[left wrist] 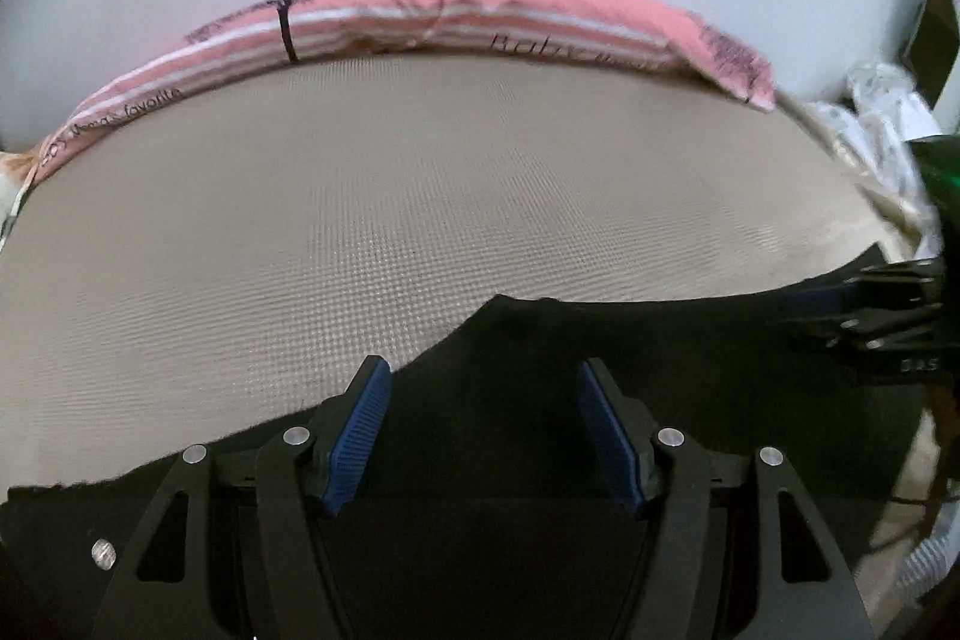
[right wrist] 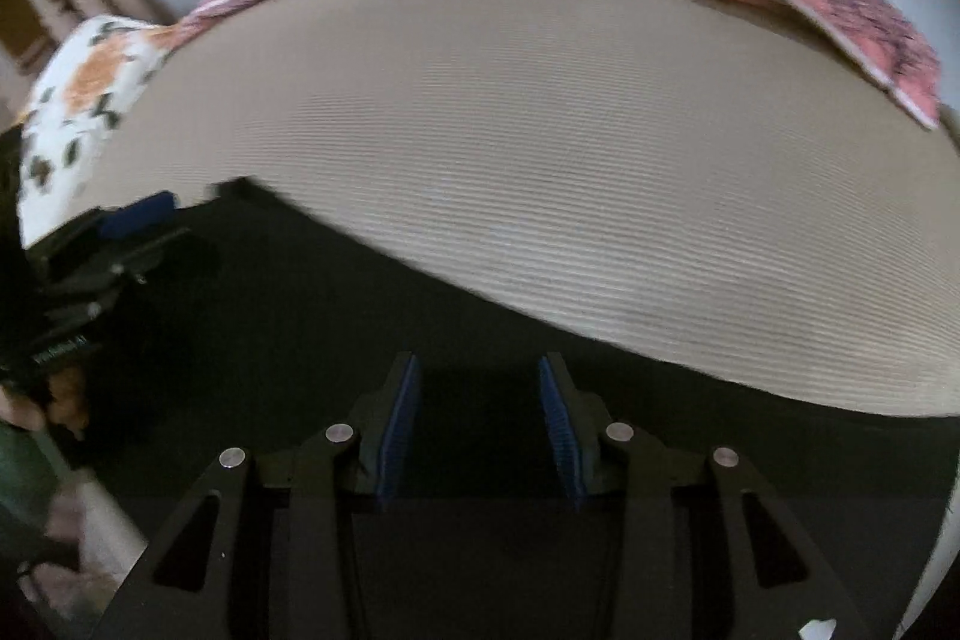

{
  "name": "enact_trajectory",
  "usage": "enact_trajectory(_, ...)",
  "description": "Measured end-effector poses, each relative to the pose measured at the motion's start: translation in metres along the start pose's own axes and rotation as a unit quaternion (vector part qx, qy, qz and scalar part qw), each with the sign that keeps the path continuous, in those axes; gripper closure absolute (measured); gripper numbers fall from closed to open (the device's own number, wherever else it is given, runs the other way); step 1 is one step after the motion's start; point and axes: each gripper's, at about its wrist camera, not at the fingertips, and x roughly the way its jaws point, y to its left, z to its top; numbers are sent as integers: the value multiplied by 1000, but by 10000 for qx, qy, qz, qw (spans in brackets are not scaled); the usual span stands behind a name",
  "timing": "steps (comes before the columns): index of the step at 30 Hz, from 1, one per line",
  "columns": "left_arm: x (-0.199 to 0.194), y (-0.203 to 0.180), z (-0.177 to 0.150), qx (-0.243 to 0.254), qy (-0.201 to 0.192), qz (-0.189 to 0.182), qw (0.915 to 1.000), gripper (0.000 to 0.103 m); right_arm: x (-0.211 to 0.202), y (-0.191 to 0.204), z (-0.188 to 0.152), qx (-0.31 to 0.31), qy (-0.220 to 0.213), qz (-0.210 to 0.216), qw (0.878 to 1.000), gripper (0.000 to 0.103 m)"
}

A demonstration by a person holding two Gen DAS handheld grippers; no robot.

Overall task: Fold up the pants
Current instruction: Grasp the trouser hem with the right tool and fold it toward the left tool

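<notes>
Your left gripper [left wrist: 483,424]: jaws parted, blue pads bare, nothing pinched; black pants [left wrist: 540,352] lie flat under and ahead of the fingertips, ragged edge just beyond the left pad. Your right gripper [right wrist: 477,424]: jaws narrower but also apart, nothing visible between the pads; same dark cloth beneath them, its edge running diagonally ahead to the right. Each view shows the other gripper off to the side, over the same garment.

Beyond the pants: beige waffle-weave cover [left wrist: 420,196]; past it a pink striped cloth with lettering [left wrist: 480,16] along the far edge; floral fabric [right wrist: 90,88] far left of the right fingers.

Risks, as judgement:
- black on black; layers hard to read; you may pinch one layer only, so the fold drags unevenly;
- right view is blurred; closing in motion may miss the edge;
- pads pressed low could snag the beige cover along with the pants.
</notes>
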Motion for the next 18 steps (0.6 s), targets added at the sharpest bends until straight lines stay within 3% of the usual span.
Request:
enact_trajectory(4,23,-2,6,-92,94,115,9998,34,-2,-32,-1,250,-131,-166,9995,67)
enact_trajectory(6,28,-2,12,-178,152,193,9995,32,-4,-51,-3,447,-184,-246,9985,63)
enact_trajectory(12,21,-10,16,-100,145,527,9985,31,-32,-103,-12,1134,-397,308,9923,58)
enact_trajectory(18,-21,-14,6,-243,-98,568,9980,31,-88,-187,-58,1716,-628,800,9799,58)
